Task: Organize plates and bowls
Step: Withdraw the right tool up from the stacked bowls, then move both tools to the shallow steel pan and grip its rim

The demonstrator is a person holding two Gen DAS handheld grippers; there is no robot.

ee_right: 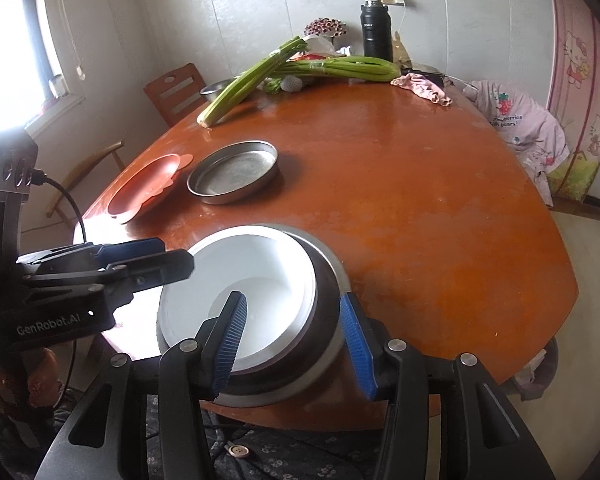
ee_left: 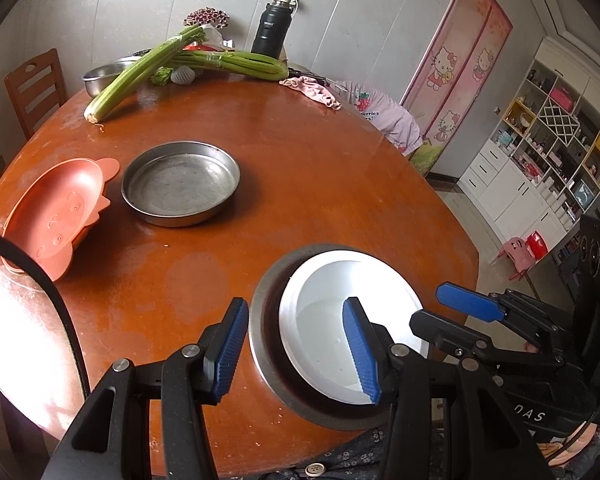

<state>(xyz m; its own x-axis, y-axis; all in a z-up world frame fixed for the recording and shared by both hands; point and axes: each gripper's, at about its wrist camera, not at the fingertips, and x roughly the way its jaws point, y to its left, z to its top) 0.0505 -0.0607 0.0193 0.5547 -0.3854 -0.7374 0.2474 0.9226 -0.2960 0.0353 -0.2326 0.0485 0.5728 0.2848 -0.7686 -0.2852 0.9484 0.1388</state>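
Straddling opposite rims of the white bowl [ee_right: 236, 280], both grippers' jaws stand spread.

white bowl [ee_left: 332, 320]: near rim hidden behind gripper fingers
steel basin [ee_left: 100, 76]: mostly covered by celery [ee_left: 140, 68]
shelf items [ee_left: 556, 148]: too small to tell
window [ee_right: 8, 52]: blown out
person: only patterned clothing at bottom edge

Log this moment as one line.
stage: nesting bowls | left gripper: astride near rim of steel bowl | right gripper: astride its other rim | white bowl: inside steel bowl | steel pan: untouched
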